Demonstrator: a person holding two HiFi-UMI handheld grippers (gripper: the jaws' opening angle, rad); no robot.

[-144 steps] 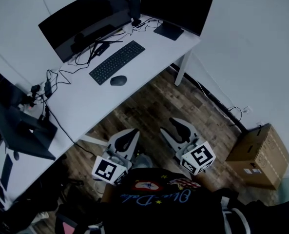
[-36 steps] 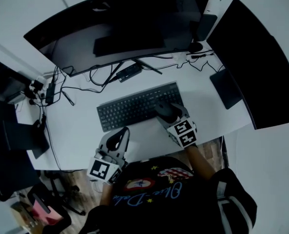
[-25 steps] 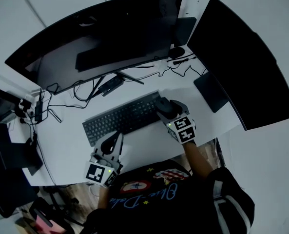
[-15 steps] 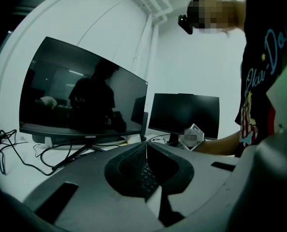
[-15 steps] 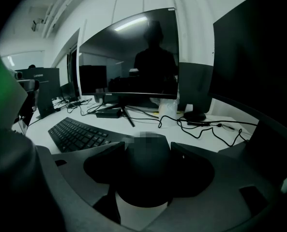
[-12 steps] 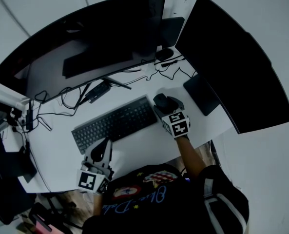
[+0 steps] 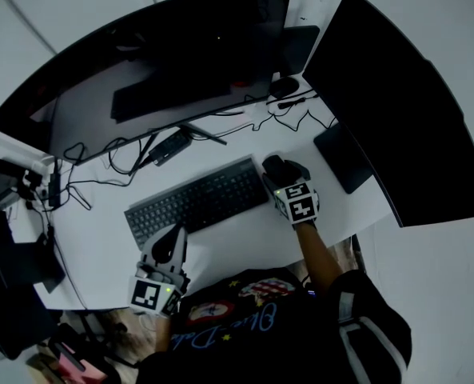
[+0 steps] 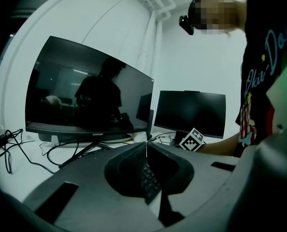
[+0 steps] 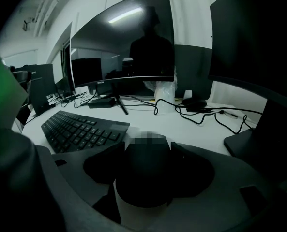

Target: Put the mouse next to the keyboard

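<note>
The black mouse (image 7: 273, 166) sits between the jaws of my right gripper (image 7: 284, 174), which is shut on it just off the right end of the black keyboard (image 7: 197, 201). In the right gripper view the mouse (image 9: 145, 173) fills the gap of the right gripper (image 9: 147, 149), with the keyboard (image 9: 80, 129) to its left. I cannot tell if the mouse touches the desk. My left gripper (image 7: 175, 234) hovers at the keyboard's front edge. In its own view the left gripper (image 8: 145, 146) is shut, tips touching, on nothing.
On the white desk (image 7: 237, 238) a wide curved monitor (image 7: 165, 62) stands behind the keyboard and a second monitor (image 7: 388, 110) at the right, its dark base (image 7: 342, 157) close to the mouse. Loose cables (image 7: 292, 114) lie behind the mouse.
The person came up to the desk from the floor. My right gripper took hold of the mouse in front of the keyboard and carried it to the keyboard's right end. The left gripper stayed shut.
</note>
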